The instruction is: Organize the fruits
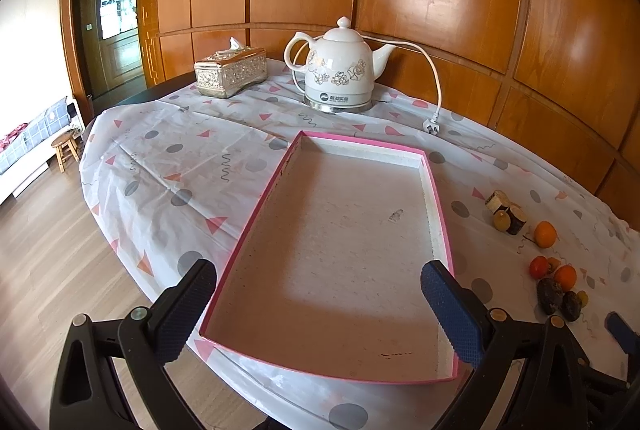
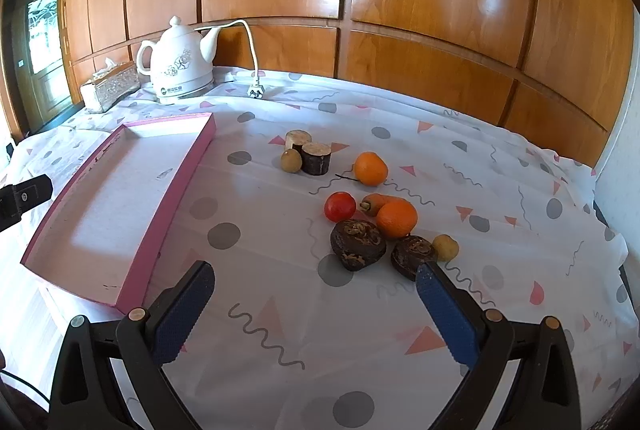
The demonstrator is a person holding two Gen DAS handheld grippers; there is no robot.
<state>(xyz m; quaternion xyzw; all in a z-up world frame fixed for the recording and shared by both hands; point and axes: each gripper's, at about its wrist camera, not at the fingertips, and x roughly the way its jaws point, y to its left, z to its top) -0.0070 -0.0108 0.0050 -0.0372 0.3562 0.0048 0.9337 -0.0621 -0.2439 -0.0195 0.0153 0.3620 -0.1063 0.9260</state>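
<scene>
Centrally in the left wrist view: pink tray [image 1: 434, 190], empty, white inside, lying on a patterned tablecloth [image 1: 180, 158]. Left gripper [image 1: 320, 314] at the bottom edge, spread wide, holding nothing, fingers either side of the tray's near end. At top centre, white kettle [image 1: 340, 70] with cord and plug [image 1: 431, 127]; tissue box [image 1: 230, 70] to its left. At far right, small and partly cut off, the fruit pile.

Centrally in the right wrist view: fruit loose on the cloth, right of the tray. Two oranges [image 2: 371, 168] [image 2: 396, 219], tomato [image 2: 339, 206], carrot [image 2: 374, 202] between tomato and nearer orange. Two dark wrinkled fruits [image 2: 358, 244] [image 2: 412, 255] lower down, a small yellowish fruit [image 2: 445, 247] touching the right one. Two cut wood-like rounds [image 2: 316, 157] and a small brownish fruit [image 2: 291, 161] upper centre. Right gripper [image 2: 316, 314] at bottom, spread wide, empty, right finger [image 2: 448, 314] just before the nearer dark fruit.
</scene>
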